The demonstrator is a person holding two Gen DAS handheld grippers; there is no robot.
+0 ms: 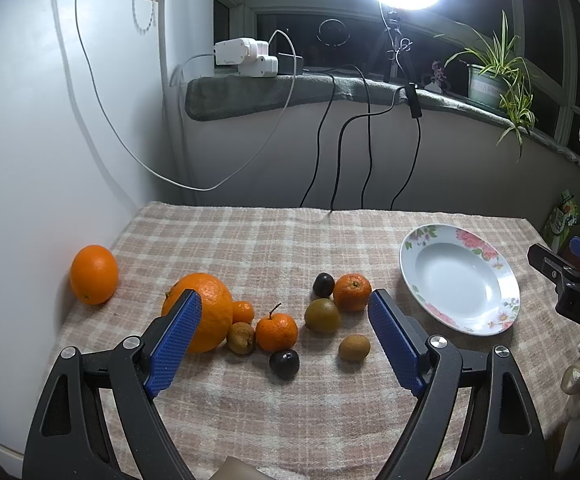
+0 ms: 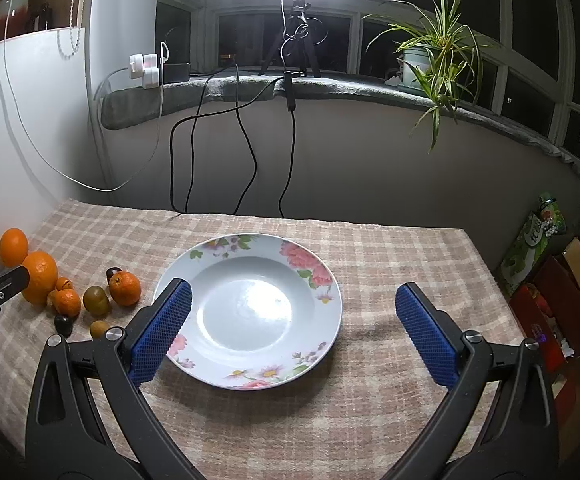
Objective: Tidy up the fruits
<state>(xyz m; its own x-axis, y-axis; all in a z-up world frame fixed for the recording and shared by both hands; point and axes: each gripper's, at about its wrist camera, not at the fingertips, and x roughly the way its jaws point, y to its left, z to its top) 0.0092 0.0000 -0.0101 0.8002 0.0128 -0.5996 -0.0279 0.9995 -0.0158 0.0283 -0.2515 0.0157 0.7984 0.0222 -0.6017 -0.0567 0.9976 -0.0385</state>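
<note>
Several fruits lie on the checked tablecloth (image 1: 290, 240): a large orange (image 1: 210, 308), a second orange (image 1: 94, 274) far left by the wall, two tangerines (image 1: 276, 332) (image 1: 351, 292), a tiny kumquat (image 1: 243, 312), two dark plums (image 1: 284, 364) (image 1: 323, 284), a greenish fruit (image 1: 321, 315) and two small brown fruits (image 1: 353, 347) (image 1: 241, 337). My left gripper (image 1: 286, 308) is open and empty above the cluster. A flowered white plate (image 2: 313, 272) is empty; it also shows in the left wrist view (image 1: 421, 276). My right gripper (image 2: 291, 300) is open and empty over the plate.
A white wall panel (image 1: 30, 140) borders the table's left. Cables (image 1: 341, 152) hang from the windowsill behind. A potted plant (image 2: 429, 56) and ring-light tripod (image 2: 297, 32) stand on the sill. Boxes and bags (image 2: 549, 304) sit beyond the table's right edge.
</note>
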